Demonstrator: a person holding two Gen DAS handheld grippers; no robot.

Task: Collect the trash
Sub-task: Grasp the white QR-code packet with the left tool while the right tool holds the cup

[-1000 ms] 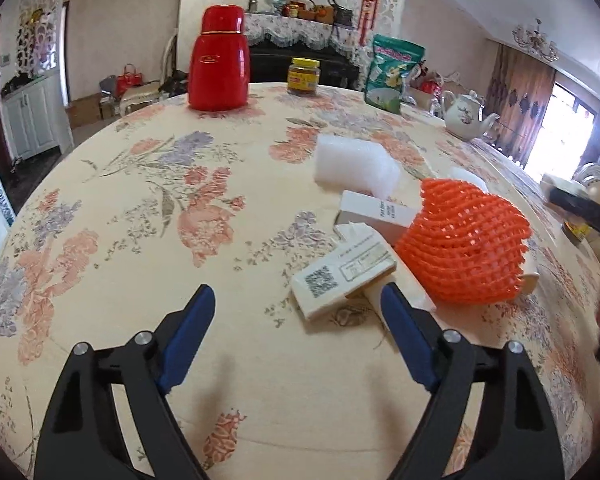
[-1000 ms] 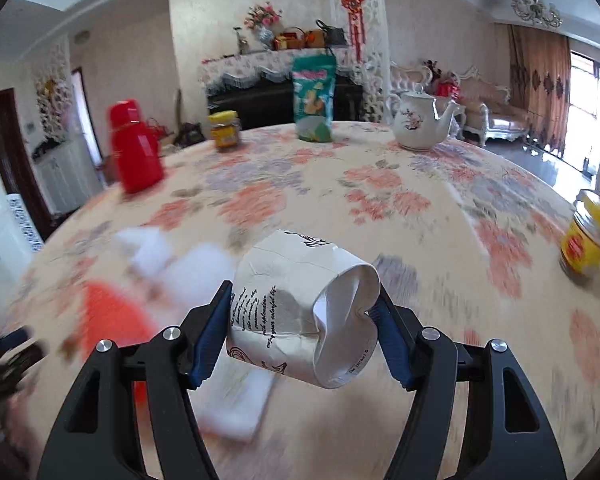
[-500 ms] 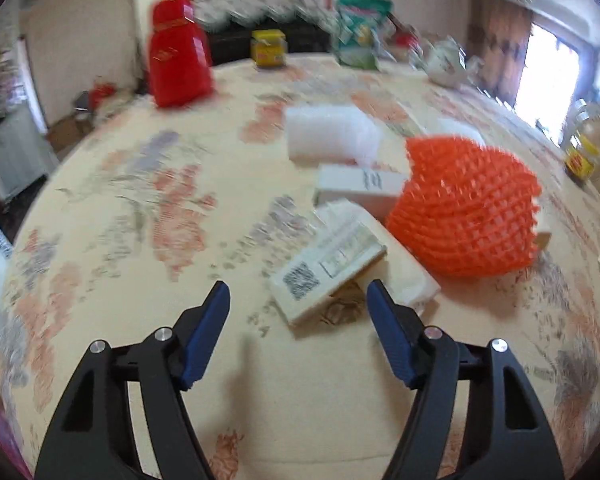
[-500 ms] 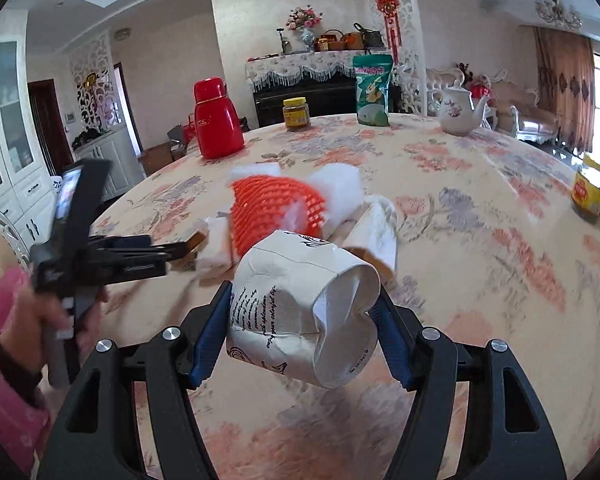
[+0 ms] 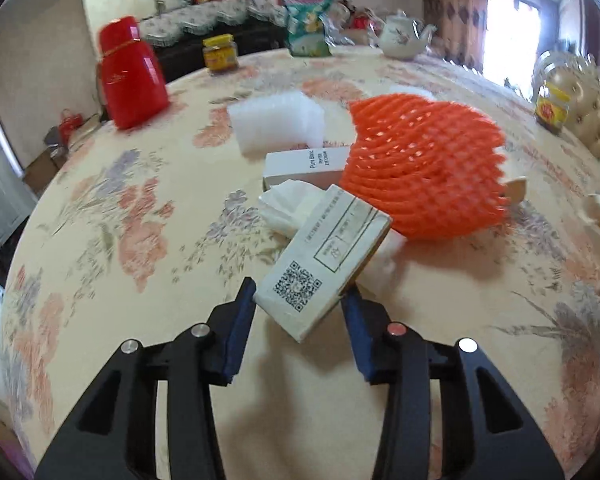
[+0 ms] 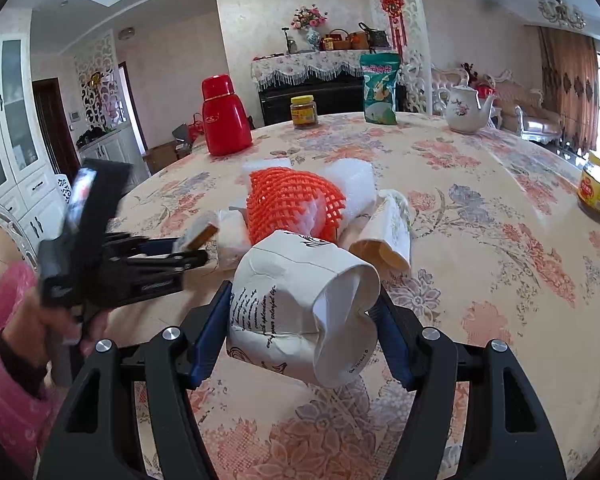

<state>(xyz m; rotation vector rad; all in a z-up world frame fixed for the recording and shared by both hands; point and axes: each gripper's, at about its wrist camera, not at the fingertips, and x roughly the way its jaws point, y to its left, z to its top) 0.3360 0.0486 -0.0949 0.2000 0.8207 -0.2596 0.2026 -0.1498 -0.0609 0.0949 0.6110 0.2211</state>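
Left gripper (image 5: 300, 304) angled down, closing on QR-code box (image 5: 324, 264), seemingly touching; right gripper (image 6: 304, 312) clamps crumpled paper cup (image 6: 300, 312)

the tabletop (image 6: 480, 240) is cream with pink and mauve flowers. the net (image 5: 424, 168) is bright orange, the foam (image 5: 276, 124) white. the box (image 5: 324, 260) is off-white with black print and a qr code. the cup (image 6: 300, 312) is white with black script. the flask (image 6: 224, 116) is red. the claw pads (image 5: 240, 320) are blue on black.
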